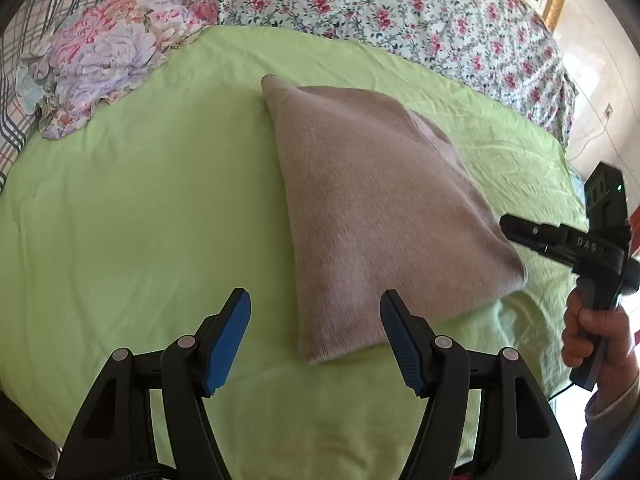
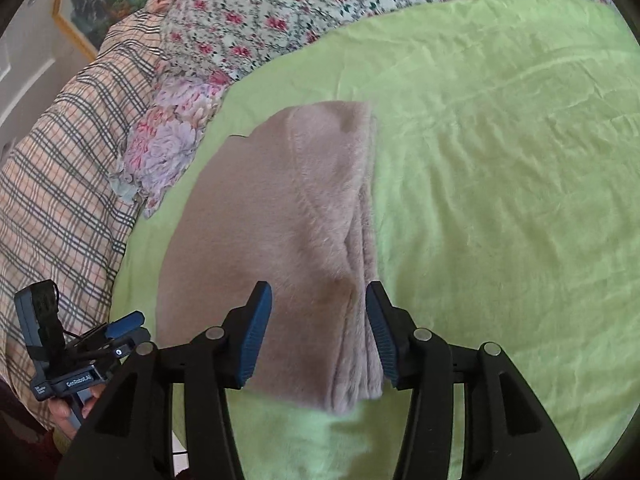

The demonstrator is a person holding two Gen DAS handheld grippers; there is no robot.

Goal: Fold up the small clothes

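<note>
Mauve fleece garment: one piece, folded into a compact stack, flat on the green sheet at mid-bed, layered edges showing toward three o'clock in the right wrist view. Probably left there because folding looks nearly done. Left gripper: blue pads spread wide, holding nothing, hovering off the garment's six o'clock corner, likely poised for a final tuck or tidy. Right gripper: likewise wide open and empty, straddling the near edge from above, not touching as far as can be judged. Two grippers, one garment, one peony-print pillow at ten o'clock, one floral quilt at twelve, one plaid blanket.
</note>
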